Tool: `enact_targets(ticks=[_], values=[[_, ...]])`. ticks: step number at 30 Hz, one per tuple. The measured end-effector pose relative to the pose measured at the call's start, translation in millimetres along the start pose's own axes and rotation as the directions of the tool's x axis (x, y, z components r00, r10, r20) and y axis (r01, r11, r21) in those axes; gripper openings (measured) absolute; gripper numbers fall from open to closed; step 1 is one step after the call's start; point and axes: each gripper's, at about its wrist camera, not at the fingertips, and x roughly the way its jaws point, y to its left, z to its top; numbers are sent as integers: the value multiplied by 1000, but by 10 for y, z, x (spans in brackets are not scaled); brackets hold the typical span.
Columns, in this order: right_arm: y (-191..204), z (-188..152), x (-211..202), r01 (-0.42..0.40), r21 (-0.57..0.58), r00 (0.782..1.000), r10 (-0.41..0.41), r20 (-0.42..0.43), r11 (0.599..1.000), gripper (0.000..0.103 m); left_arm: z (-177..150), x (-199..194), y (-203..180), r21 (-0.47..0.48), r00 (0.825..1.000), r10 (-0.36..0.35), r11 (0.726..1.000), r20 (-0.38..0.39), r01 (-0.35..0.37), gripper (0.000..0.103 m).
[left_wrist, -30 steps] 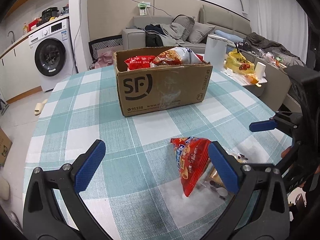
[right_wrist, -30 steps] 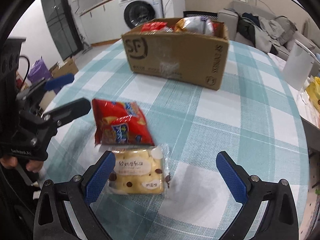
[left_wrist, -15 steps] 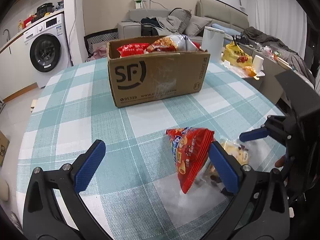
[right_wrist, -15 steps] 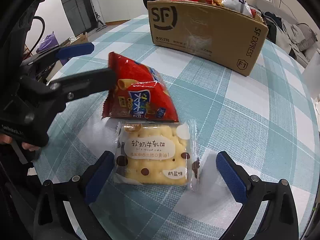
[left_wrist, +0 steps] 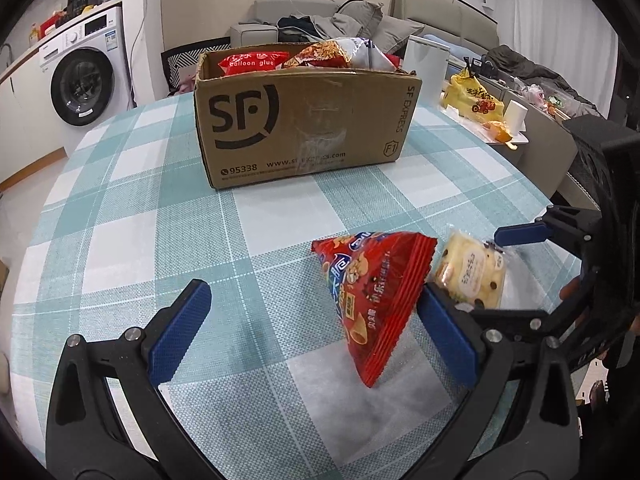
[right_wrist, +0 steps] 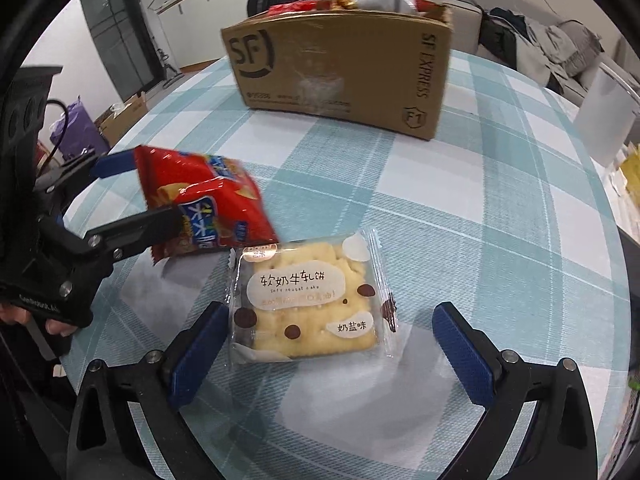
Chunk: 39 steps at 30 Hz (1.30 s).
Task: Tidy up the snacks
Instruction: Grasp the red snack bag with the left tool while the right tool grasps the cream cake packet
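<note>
Left wrist view: the left gripper (left_wrist: 316, 330) is standing wide open, gripping nothing, with the red chip bag (left_wrist: 372, 296) lying between its fingers by the right pad. The nougat cracker packet (left_wrist: 472, 276) is sitting just right of it, and the SF Express box (left_wrist: 304, 120) of snacks is resting farther back on the checked tablecloth (left_wrist: 120, 216).

Right wrist view: the right gripper (right_wrist: 326, 354) is also gaping wide and empty, straddling the nougat cracker packet (right_wrist: 312, 300). The red chip bag (right_wrist: 204, 204) is lying at far left, with the left gripper (right_wrist: 136, 196) around it.
</note>
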Motion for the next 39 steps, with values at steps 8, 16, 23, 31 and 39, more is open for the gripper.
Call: enact_targets(ticks=[8, 16, 23, 31, 39], values=[[-259, 8, -9, 62, 87, 998, -65, 24, 994, 102, 27, 135, -97, 28, 1000, 16, 999, -20, -15, 102], [-356, 3, -53, 53, 123, 998, -57, 34, 991, 102, 50, 216, -148, 39, 998, 43, 998, -38, -42, 102], [-298, -35, -56, 33, 84, 999, -35, 31, 996, 103, 74, 286, -236, 73, 997, 65, 995, -48, -62, 102], [-231, -47, -12, 87, 53, 996, -88, 22, 995, 102, 103, 420, -255, 90, 992, 88, 993, -87, -80, 102], [-202, -67, -16, 98, 25, 995, -99, 23, 995, 102, 103, 504, -257, 104, 990, 82, 992, -117, -70, 100]])
